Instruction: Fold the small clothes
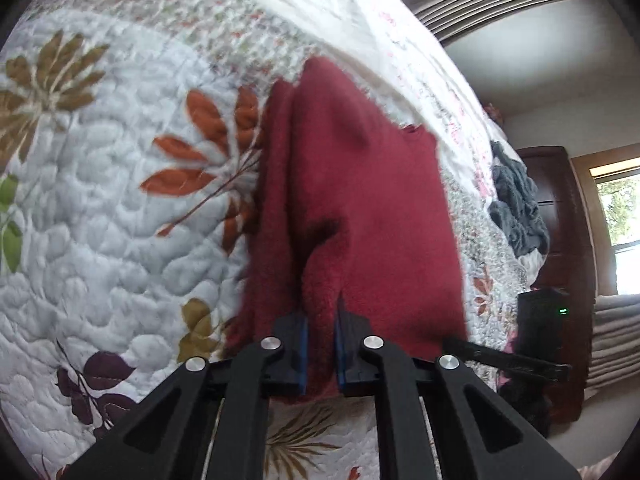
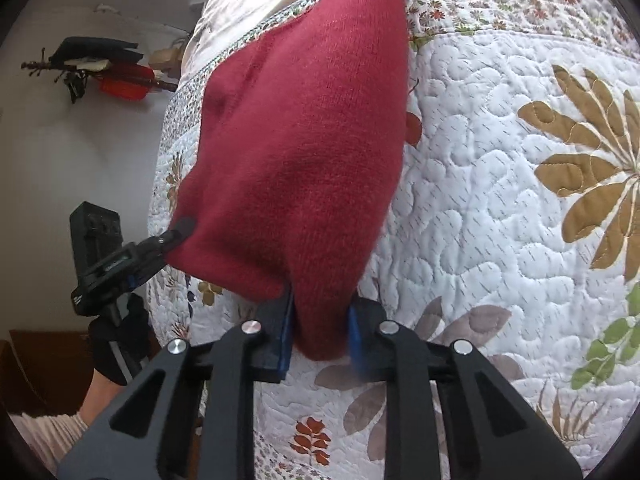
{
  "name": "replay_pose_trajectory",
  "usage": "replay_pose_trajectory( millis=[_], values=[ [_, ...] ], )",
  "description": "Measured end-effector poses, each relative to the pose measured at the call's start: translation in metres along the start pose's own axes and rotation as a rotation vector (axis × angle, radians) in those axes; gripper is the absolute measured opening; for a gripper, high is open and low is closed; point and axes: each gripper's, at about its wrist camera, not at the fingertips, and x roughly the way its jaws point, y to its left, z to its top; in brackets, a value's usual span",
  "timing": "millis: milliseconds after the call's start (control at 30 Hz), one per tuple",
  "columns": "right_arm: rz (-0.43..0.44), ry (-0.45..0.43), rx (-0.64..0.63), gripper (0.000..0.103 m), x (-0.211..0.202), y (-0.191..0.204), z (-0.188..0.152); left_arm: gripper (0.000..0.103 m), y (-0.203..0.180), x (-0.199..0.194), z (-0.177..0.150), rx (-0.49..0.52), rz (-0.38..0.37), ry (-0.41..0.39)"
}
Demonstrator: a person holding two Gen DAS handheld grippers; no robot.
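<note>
Open quilt (image 2: 500, 200) right; grey garment (image 1: 518, 208) far.

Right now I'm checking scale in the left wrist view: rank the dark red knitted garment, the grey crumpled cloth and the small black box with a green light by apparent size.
1. Dark red knitted garment, nearest the camera.
2. Grey crumpled cloth.
3. Black box with green light; close to the cloth, so unsure.
</note>
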Motion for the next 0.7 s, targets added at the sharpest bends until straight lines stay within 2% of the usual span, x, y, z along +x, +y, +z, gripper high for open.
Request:
replay_pose_trajectory(
  millis=[167,300,333,400,433,533,567,700],
  values=[
    [-0.067,0.052,0.023,0.021,0.031,-0.018,0.000,0.010,0.009,0.021,-0.009,0.032,0.043,0.011],
    [-0.035,0.063,0.069,0.024,0.039,-0.030,0.001,0.012,0.013,0.025,-0.010,0.027,0.038,0.020],
    [-0.031,0.063,0.067,0.026,0.038,-0.030,0.002,0.013,0.013,0.024,-0.010,0.026,0.035,0.023],
    [-0.035,0.065,0.053,0.036,0.033,-0.030,0.003,0.015,0.011,0.020,-0.009,0.034,0.030,0.034],
    [-0.040,0.063,0.043,0.038,0.029,-0.028,0.004,0.017,0.008,0.017,-0.006,0.038,0.032,0.037],
    [-0.062,0.033,0.003,0.045,0.014,-0.021,0.008,0.035,-0.002,-0.002,0.003,0.056,0.042,0.017],
    [-0.071,0.019,-0.007,0.052,0.009,-0.020,0.010,0.038,-0.007,-0.006,0.007,0.069,0.045,0.002],
    [-0.086,-0.048,-0.039,0.054,-0.006,-0.013,0.029,0.044,-0.024,-0.016,0.031,0.149,0.092,-0.070]
  ],
)
